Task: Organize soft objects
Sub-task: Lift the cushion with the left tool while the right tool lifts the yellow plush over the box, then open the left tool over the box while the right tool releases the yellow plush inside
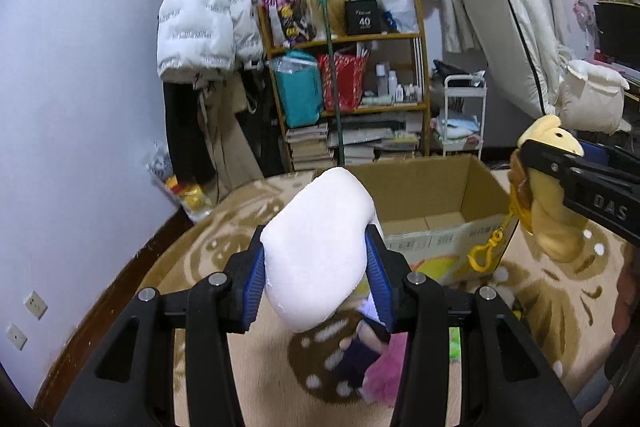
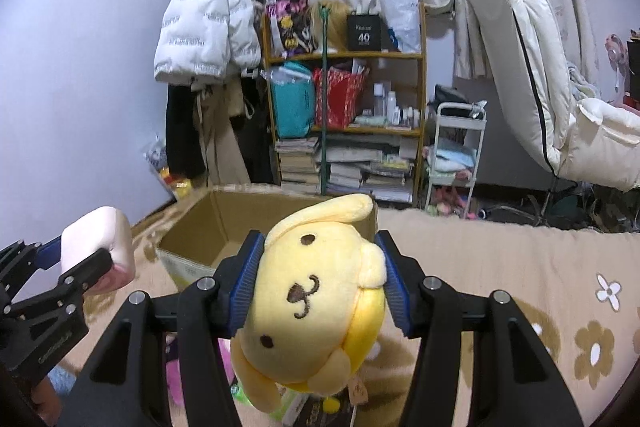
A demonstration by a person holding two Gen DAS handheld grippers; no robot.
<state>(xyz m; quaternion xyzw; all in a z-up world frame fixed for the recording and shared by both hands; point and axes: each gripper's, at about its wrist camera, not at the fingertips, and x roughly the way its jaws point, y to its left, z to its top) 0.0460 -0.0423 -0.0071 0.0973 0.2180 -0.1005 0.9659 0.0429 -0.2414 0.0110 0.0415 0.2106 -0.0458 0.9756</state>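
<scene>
- The left gripper [image 1: 316,269] is clenched on a pale pink-white plush cushion [image 1: 318,247]; its blue pads [image 1: 256,287] press into both sides, and the cushion is held in the air above the patterned blanket [image 1: 560,291].
- The right gripper [image 2: 318,277] is clamped on a yellow dog plush [image 2: 308,303], which hangs upside down between the pads, face toward the camera, one long ear lying across its top.
- In the left wrist view that same plush shows at the right edge, with a yellow clip [image 1: 486,251] dangling from it on a cord beside the box.
- An open cardboard box [image 1: 432,203] stands on the blanket just beyond both grippers, flaps up; its visible floor looks bare.
- Under the left gripper lie more soft things on the blanket: a pink fluffy one [image 1: 386,371] and a dark one, perhaps a doll, too hidden to name.
- Behind stand a wooden shelf [image 2: 344,99] packed with bags and books, and a white puffer jacket [image 2: 204,27] hanging on the wall.
</scene>
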